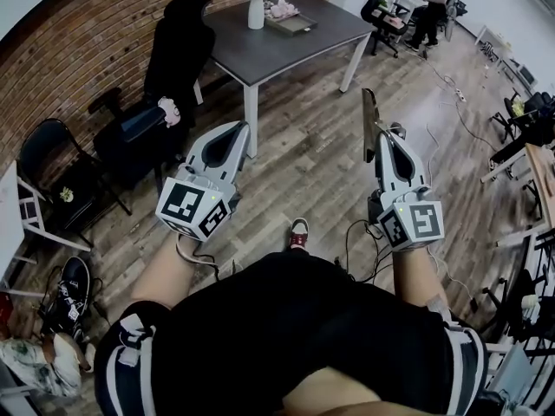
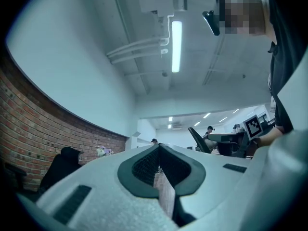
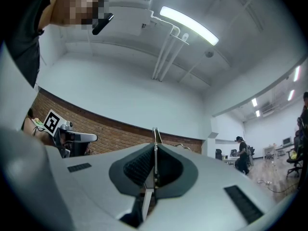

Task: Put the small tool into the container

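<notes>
Both over open floor (image 1: 303, 176) before the table (image 1: 290, 48): left gripper (image 1: 244, 128) fingers (image 2: 144, 165) clenched empty, right gripper (image 1: 382, 135) fingers (image 3: 138, 166) grasping the small tool (image 1: 369, 118).

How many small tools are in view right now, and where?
1. The small tool is clamped in the right tongs, sticking out past their tips. The left tongs are shut on nothing. Others may be hidden.

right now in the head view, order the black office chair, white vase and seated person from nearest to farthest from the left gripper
From the left gripper:
1. Black office chair, just beyond it, to its left.
2. White vase, on the grey table farther ahead.
3. Seated person, at the far desks, upper right.
</notes>
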{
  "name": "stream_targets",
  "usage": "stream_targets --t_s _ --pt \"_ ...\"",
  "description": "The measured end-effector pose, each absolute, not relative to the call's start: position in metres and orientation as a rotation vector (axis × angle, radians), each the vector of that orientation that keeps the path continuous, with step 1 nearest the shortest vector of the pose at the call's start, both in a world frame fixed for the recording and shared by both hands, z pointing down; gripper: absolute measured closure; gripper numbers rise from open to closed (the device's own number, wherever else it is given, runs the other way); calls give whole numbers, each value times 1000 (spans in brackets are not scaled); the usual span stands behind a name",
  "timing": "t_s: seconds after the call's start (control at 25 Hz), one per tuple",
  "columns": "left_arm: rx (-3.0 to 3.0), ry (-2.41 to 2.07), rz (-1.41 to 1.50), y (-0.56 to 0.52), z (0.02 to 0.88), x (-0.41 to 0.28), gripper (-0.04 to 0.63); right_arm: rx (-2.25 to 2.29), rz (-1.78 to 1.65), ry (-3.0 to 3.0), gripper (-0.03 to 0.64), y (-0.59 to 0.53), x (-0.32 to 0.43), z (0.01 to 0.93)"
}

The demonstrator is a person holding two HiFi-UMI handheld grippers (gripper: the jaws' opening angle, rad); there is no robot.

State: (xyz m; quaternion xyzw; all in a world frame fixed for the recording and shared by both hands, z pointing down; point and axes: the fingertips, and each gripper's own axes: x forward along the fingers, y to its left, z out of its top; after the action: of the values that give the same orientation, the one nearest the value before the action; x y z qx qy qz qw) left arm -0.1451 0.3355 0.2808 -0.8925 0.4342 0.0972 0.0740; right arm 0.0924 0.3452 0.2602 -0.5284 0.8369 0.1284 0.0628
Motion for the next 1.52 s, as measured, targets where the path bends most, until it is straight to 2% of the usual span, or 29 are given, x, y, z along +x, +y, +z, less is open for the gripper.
stream_targets --t_s 1.04,1.52 --pt "-2742 1316 285 275 302 -137 586 -1626 278 2547 612 283 99 284" --pt "-2700 1361 262 218 298 -130 586 -1547 264 2579 612 216 103 284"
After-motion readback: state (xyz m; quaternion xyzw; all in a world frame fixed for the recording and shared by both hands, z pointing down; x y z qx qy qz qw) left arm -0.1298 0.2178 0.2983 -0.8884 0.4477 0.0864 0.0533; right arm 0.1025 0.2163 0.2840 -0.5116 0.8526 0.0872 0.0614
